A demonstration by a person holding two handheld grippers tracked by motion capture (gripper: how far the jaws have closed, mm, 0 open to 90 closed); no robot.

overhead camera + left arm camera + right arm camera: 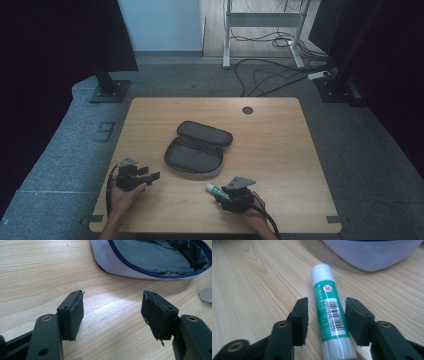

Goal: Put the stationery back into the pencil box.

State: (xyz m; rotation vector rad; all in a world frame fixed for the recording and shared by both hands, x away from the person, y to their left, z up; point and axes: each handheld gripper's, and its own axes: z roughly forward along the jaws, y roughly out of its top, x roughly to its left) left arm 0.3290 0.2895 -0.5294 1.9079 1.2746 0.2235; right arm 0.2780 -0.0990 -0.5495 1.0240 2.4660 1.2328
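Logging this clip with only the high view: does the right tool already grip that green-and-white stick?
Observer: Not yet. The glue stick lies on the table between the pads of the right tool, with a gap beside one pad.
Operator: And the left tool?
Observer: The left tool stands open, with nothing between its pads.
Operator: Anything in the pouch?
Observer: The part of the pouch that the left gripper view shows holds just grey lining.
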